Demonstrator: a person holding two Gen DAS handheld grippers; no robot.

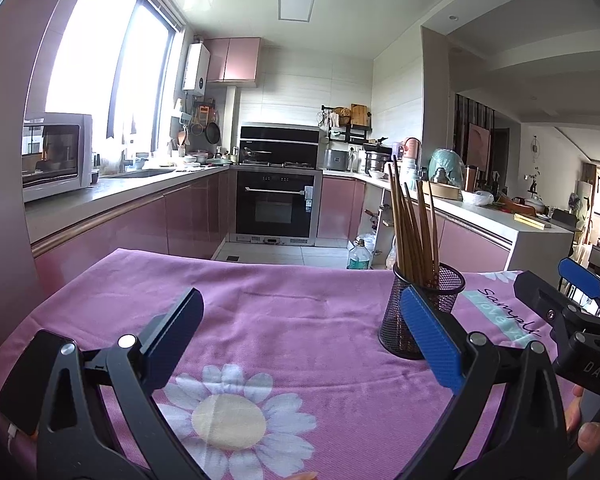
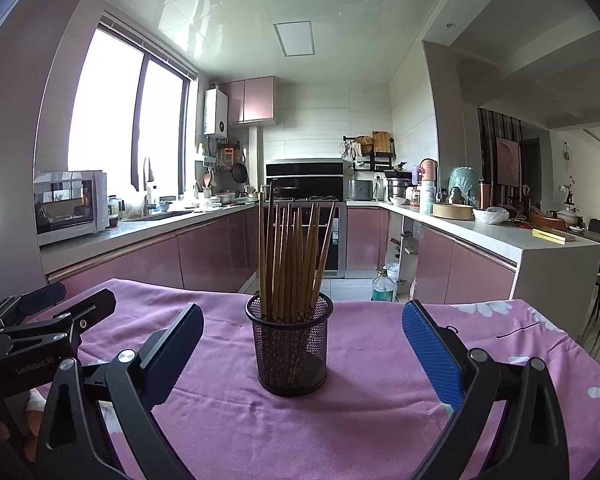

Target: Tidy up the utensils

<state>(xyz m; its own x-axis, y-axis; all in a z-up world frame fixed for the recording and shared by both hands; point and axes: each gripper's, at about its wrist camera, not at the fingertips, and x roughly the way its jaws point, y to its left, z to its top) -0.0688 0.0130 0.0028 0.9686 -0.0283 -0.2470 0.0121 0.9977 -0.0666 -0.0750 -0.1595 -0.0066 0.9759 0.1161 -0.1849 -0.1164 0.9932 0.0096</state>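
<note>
I read the mesh cup of upright chopsticks dead ahead of my right tool, jaws wide apart and empty, mid-table toward the far edge; my left tool, likewise agape, sits off to its left.

A pink floral cloth covers the worktop; behind, a microwave, built-in oven and pink cabinets.
</note>
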